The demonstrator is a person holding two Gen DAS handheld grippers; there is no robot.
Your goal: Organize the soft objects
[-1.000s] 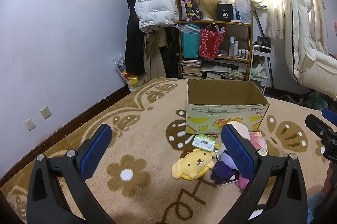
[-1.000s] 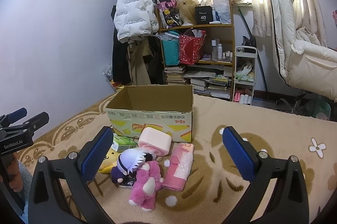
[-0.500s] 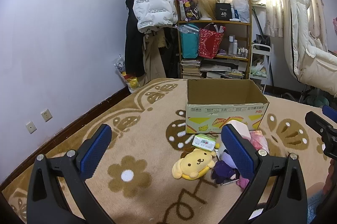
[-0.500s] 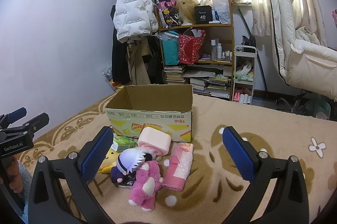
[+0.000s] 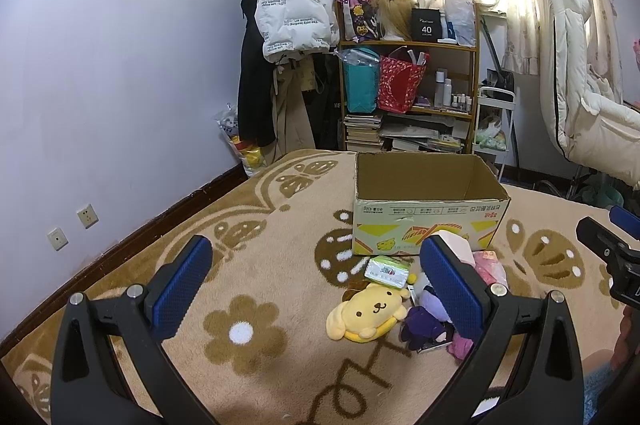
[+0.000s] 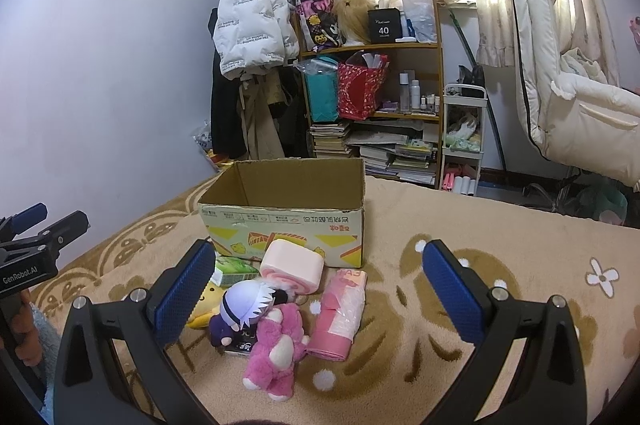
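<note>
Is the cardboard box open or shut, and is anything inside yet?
Open: the cardboard box has no flaps over its top, and bare inner walls show. Its floor is hidden, so contents cannot be told.

I have the left tool (image 5: 316,281) spread wide, its blue-padded fingers (image 5: 182,287) far apart with nothing between them. My right tool (image 6: 320,285) is equally wide and empty. Both hang level, side by side. In the right wrist view a hand (image 6: 18,329) grips the left tool's handle.

Slight leftward view drift on left gripper (image 5: 316,285)
</note>
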